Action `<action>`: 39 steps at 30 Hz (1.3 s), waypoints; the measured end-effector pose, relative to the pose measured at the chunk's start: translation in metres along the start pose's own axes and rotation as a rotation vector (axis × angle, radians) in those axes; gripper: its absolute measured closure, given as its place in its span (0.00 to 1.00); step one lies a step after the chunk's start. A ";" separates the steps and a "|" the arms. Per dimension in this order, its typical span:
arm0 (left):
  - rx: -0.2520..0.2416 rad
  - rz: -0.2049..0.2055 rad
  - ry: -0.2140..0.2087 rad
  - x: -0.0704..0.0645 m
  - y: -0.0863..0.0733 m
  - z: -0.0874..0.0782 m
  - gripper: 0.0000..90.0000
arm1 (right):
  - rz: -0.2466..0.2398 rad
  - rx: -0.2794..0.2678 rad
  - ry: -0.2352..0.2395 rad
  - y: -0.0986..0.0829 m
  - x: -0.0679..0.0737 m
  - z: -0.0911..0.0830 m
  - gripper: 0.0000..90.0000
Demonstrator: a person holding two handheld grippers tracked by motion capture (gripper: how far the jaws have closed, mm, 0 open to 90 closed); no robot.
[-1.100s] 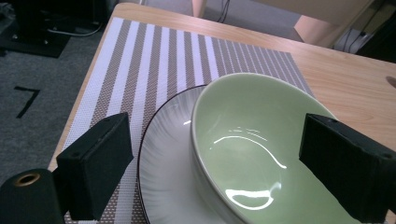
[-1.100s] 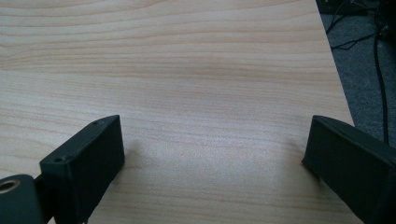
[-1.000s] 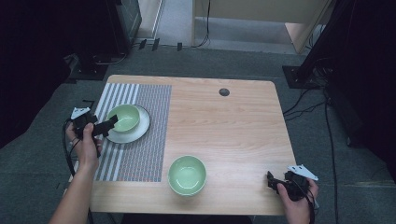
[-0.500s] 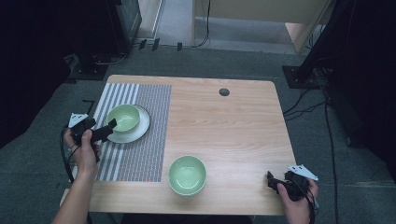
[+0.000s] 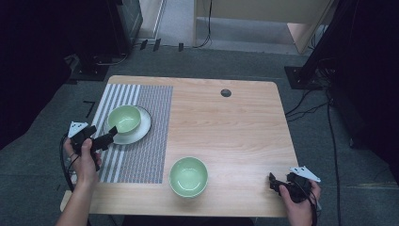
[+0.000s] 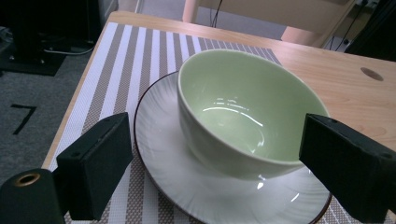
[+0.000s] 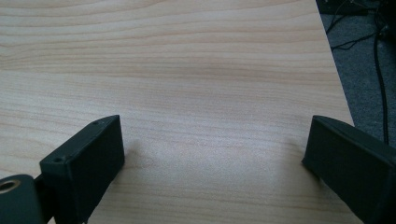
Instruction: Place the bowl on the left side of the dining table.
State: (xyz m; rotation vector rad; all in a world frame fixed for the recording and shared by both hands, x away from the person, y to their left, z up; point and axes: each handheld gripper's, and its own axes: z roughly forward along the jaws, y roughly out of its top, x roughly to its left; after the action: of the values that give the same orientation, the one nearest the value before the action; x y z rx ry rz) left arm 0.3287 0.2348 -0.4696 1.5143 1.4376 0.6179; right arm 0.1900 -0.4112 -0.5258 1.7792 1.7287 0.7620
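Left fingers: we hold the left gripper with its jaws spread wide and nothing between them; in the left gripper view they flank the near side of the green bowl without touching it.
Right fingers: our right gripper is likewise released, jaws wide over bare wood at the table's 5 o'clock corner.
Task's thing: the green bowl sits upright on the white plate, at 10 o'clock on the table, on the striped placemat.
Left hand: our left hand lies at 7 o'clock from the plate, off the mat's left edge.
Other bowl: a second green bowl stands at 6 o'clock on the wooden table, well apart from both grippers.
Step in hand: we judge this a pause beside the plated bowl, no grasp made.
Next move: if the bowl is to be lifted, we would need one jaw inside the rim and one outside, then close; the glazed wall looks slippery.
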 end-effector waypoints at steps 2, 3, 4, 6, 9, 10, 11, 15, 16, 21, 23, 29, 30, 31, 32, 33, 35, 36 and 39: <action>-0.002 0.001 0.003 0.001 -0.002 -0.003 0.10 | 0.000 0.000 0.000 0.000 0.000 0.000 0.05; -0.002 0.001 0.003 0.001 -0.002 -0.003 0.10 | 0.000 0.000 0.000 0.000 0.000 0.000 0.05; -0.001 -0.001 0.004 0.002 -0.003 -0.004 0.10 | 0.000 0.000 0.000 0.000 0.000 0.000 0.05; -0.001 0.000 0.005 0.003 -0.006 -0.007 0.10 | 0.000 0.000 0.000 0.000 0.000 0.000 0.05; -0.003 0.002 0.004 0.003 -0.009 -0.010 0.10 | 0.000 0.000 0.000 0.000 0.000 0.000 0.05; -0.002 0.007 0.005 0.003 -0.011 -0.012 0.10 | 0.000 0.000 0.000 0.000 0.000 0.000 0.05; -0.003 0.005 0.004 0.003 -0.012 -0.013 0.10 | 0.000 0.000 0.000 0.000 0.000 0.000 0.05; 0.001 0.007 0.005 0.003 -0.016 -0.015 0.10 | 0.000 0.000 0.000 0.000 0.000 0.000 0.05; 0.004 0.011 0.006 0.002 -0.019 -0.016 0.10 | 0.000 0.000 0.000 0.000 0.000 0.000 0.05; 0.007 0.013 0.000 0.001 -0.025 -0.020 0.10 | 0.000 0.000 0.000 0.000 0.000 0.000 0.05; 0.004 0.009 -0.002 0.000 -0.027 -0.021 0.10 | 0.000 0.000 0.000 0.000 0.000 0.000 0.05; 0.011 0.023 -0.016 -0.005 -0.038 -0.030 0.10 | 0.000 0.000 0.000 0.000 0.000 0.000 0.05; 0.014 0.027 -0.016 -0.005 -0.039 -0.031 0.10 | 0.000 0.000 0.000 0.000 0.000 0.000 0.05; 0.017 0.029 -0.015 -0.005 -0.039 -0.032 0.10 | 0.001 0.000 0.000 0.000 0.000 0.000 0.05; 0.016 0.028 -0.016 -0.005 -0.040 -0.033 0.10 | 0.001 0.000 0.000 0.000 0.000 0.000 0.05; 0.015 0.028 -0.016 -0.005 -0.041 -0.034 0.10 | 0.001 0.000 0.000 0.000 0.000 0.000 0.05; 0.017 0.034 -0.014 -0.005 -0.044 -0.037 0.10 | 0.000 0.001 -0.001 0.000 0.000 0.000 0.05; 0.015 0.033 -0.012 -0.004 -0.045 -0.038 0.10 | 0.001 0.002 -0.002 0.000 0.000 0.000 0.05; 0.018 0.032 -0.009 -0.003 -0.049 -0.040 0.10 | 0.001 0.002 -0.002 0.000 0.000 0.000 0.05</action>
State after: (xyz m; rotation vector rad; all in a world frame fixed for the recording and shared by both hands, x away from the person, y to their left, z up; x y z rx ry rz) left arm 0.2699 0.2375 -0.4931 1.5550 1.4181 0.6177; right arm 0.1901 -0.4110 -0.5258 1.7822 1.7275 0.7585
